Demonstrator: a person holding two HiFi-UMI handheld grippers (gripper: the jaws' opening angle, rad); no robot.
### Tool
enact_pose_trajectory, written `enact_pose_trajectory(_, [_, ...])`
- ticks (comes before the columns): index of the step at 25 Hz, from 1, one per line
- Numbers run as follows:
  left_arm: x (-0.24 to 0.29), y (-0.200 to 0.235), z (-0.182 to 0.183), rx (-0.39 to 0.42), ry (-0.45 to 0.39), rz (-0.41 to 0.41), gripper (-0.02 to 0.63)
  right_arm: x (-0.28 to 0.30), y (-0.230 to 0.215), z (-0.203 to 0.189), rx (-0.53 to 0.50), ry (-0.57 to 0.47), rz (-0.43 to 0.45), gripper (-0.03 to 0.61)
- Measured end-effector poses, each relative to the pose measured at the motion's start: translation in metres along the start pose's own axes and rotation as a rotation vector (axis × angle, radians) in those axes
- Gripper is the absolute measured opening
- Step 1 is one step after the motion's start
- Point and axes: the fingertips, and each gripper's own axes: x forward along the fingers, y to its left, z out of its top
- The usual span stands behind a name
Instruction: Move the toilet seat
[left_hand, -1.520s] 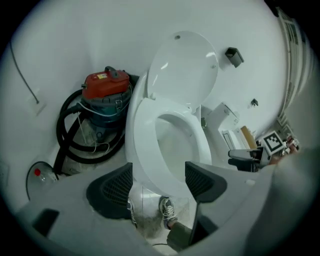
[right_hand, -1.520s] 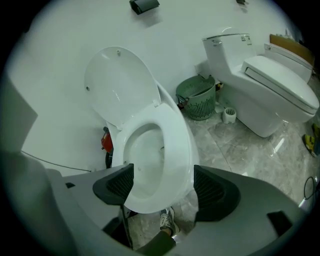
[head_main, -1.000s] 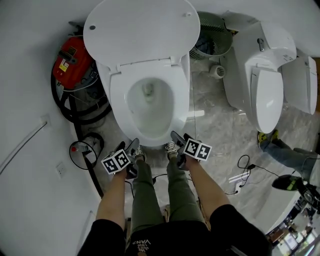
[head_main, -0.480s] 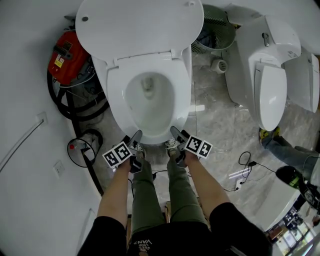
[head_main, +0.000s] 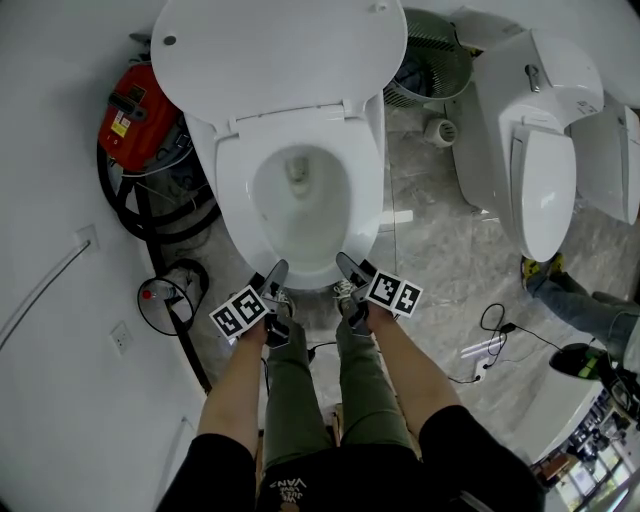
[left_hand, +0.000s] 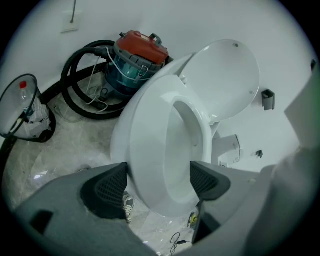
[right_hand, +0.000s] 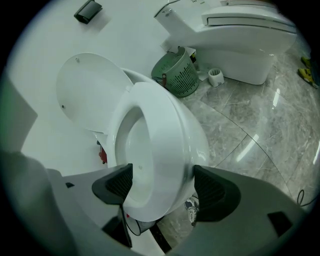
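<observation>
- The toilet seat (head_main: 232, 195) lies flat on the rim of the bowl (head_main: 298, 205), in the middle of the head view; its lid (head_main: 280, 50) stands raised behind it.
- The left gripper (head_main: 274, 271) hangs at the front edge of the bowl, left of centre. Its jaws are spread and pinch nothing. In the left gripper view (left_hand: 157, 177) the front curve of the toilet fills the gap between them.
- The right gripper (head_main: 344, 264) hangs at the front edge, right of centre. Its jaws are also spread and hold nothing, with the front rim seen between them (right_hand: 162, 182).
- Whether either gripper touches the porcelain cannot be told.
- The person's shoes (head_main: 343, 291) stand on the marble floor (head_main: 430, 250), just under the grippers.
- Left of the bowl sit a red vacuum cleaner (head_main: 140, 115) and its black hose (head_main: 150, 225).
- To the right are a green basket (head_main: 435, 60) and a second toilet (head_main: 540, 170) with its lid shut.
</observation>
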Motion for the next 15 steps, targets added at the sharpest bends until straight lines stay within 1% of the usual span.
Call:
enact_pose_trajectory(4, [-0.004, -0.001, 0.0, -0.019, -0.004, -0.013, 0.373, -0.001, 0.002, -0.001, -0.005, -0.005, 0.005, 0.373])
enact_pose_trajectory(9, [-0.005, -0.003, 0.001, -0.041, -0.016, -0.014, 0.373, -0.004, 0.008, -0.002, -0.024, -0.004, 0.011, 0.377])
enact_pose_trajectory(12, [-0.008, -0.005, 0.001, -0.04, -0.026, -0.019, 0.368, -0.008, 0.013, -0.004, -0.039, -0.008, 0.023, 0.364])
enact_pose_trajectory(15, [-0.013, -0.008, 0.001, -0.037, -0.029, -0.028, 0.368, -0.012, 0.017, -0.004, -0.022, -0.029, 0.025, 0.364])
